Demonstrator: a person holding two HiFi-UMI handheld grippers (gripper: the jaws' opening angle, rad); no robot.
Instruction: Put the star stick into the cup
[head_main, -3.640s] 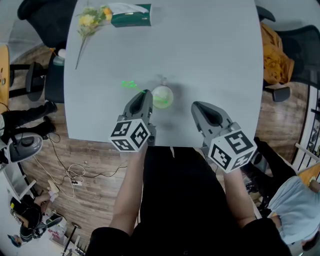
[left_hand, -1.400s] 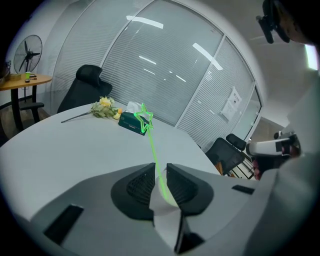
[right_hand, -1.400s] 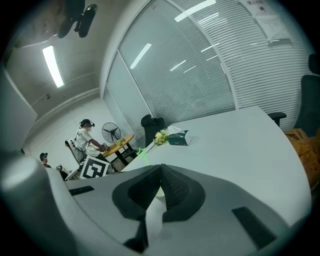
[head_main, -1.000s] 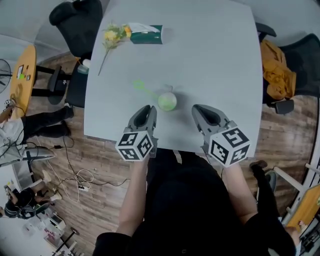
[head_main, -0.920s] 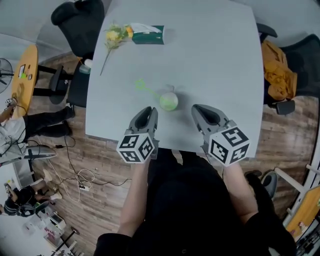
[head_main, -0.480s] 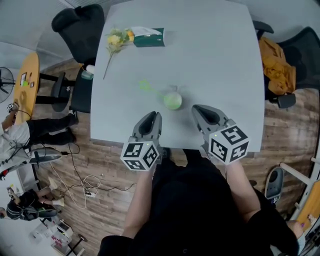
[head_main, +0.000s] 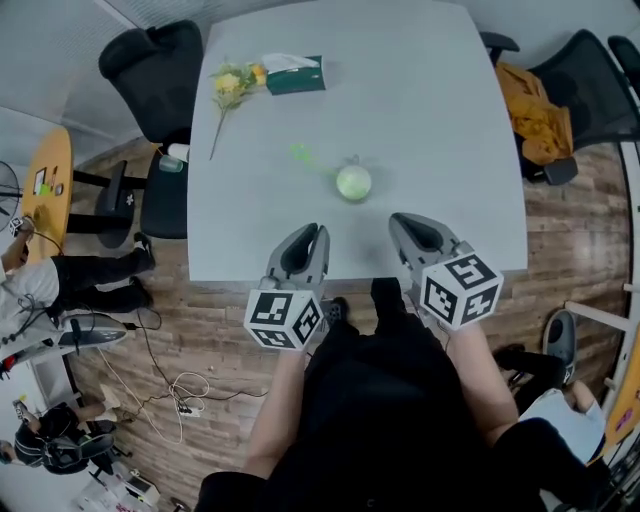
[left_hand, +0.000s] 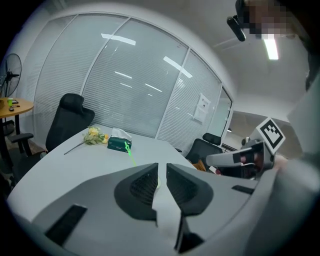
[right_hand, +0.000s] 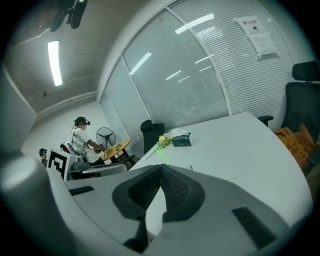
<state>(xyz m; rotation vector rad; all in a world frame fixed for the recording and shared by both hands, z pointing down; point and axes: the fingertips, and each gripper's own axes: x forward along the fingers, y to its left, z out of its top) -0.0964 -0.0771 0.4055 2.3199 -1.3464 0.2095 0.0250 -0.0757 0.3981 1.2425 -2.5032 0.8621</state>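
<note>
A pale green cup (head_main: 353, 183) stands near the middle of the white table (head_main: 440, 110). The green star stick (head_main: 303, 156) leans out of it toward the far left, star end up; the stick (left_hand: 129, 152) also shows above the jaws in the left gripper view. My left gripper (head_main: 312, 231) hovers over the table's near edge, well short of the cup, jaws nearly touching with nothing between them. My right gripper (head_main: 403, 222) is level with it on the right, jaws closed and empty. The cup is mostly hidden behind the jaws in both gripper views.
A dark green tissue box (head_main: 296, 76) and a yellow flower (head_main: 228, 84) lie at the table's far left. Black chairs (head_main: 150, 65) stand to the left, and a chair with an orange garment (head_main: 535, 112) to the right. A person (right_hand: 82, 134) stands beyond the table.
Both grippers have drawn back from the cup to the table's near edge, and the head view has pulled away. The stick has stayed in the cup.
</note>
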